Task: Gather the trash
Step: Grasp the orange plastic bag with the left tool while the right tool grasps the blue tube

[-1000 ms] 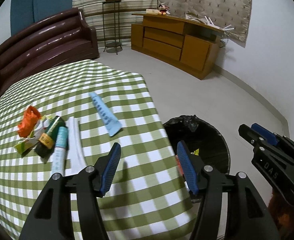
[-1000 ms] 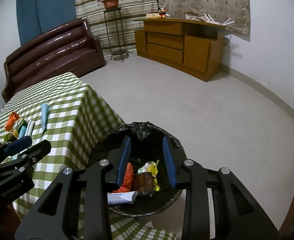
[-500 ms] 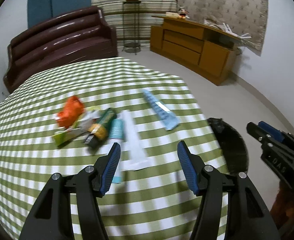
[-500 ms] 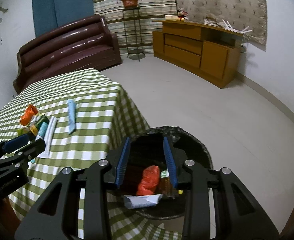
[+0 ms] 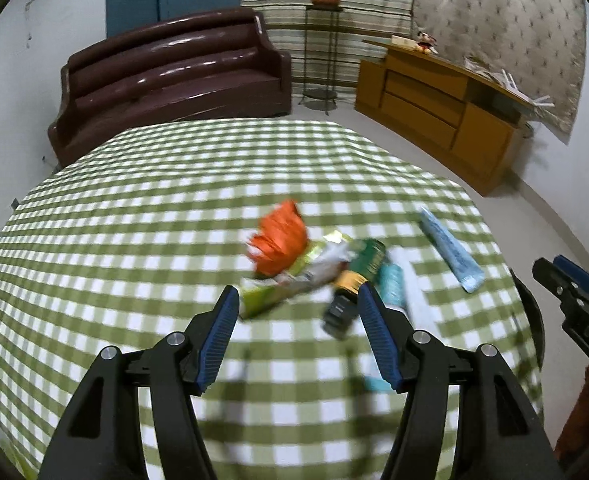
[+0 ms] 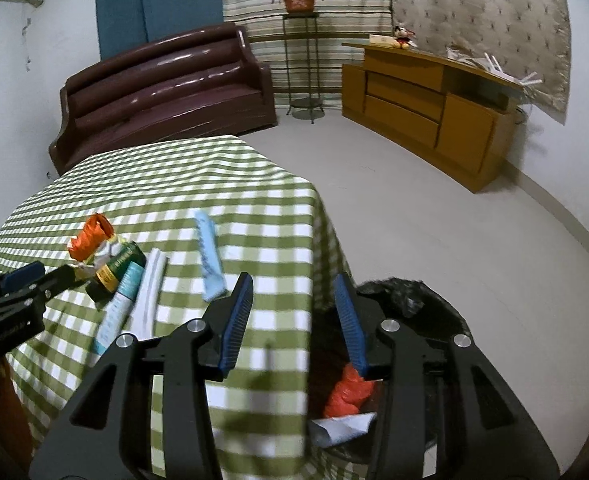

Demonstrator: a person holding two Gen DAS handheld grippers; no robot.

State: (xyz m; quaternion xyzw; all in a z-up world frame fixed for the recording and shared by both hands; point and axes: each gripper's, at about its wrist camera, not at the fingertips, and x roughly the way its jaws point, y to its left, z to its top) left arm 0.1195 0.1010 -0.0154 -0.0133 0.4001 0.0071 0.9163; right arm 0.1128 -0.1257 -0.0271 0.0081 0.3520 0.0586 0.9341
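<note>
On checked table: wrapper pile before gaping empty left claw; right claw just widening, empty.

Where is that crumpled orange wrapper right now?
The crumpled orange wrapper lies on the green checked tablecloth, at the far left end of the trash pile, touching the green and yellow packet. The right wrist view shows it at the left.

A table is covered by a green-and-white checked cloth. On it, 1 orange wrapper, a green packet, a dark green tube, a teal tube and a white strip are clustered together. 1 light blue tube is laid apart, nearer the table's edge.
</note>
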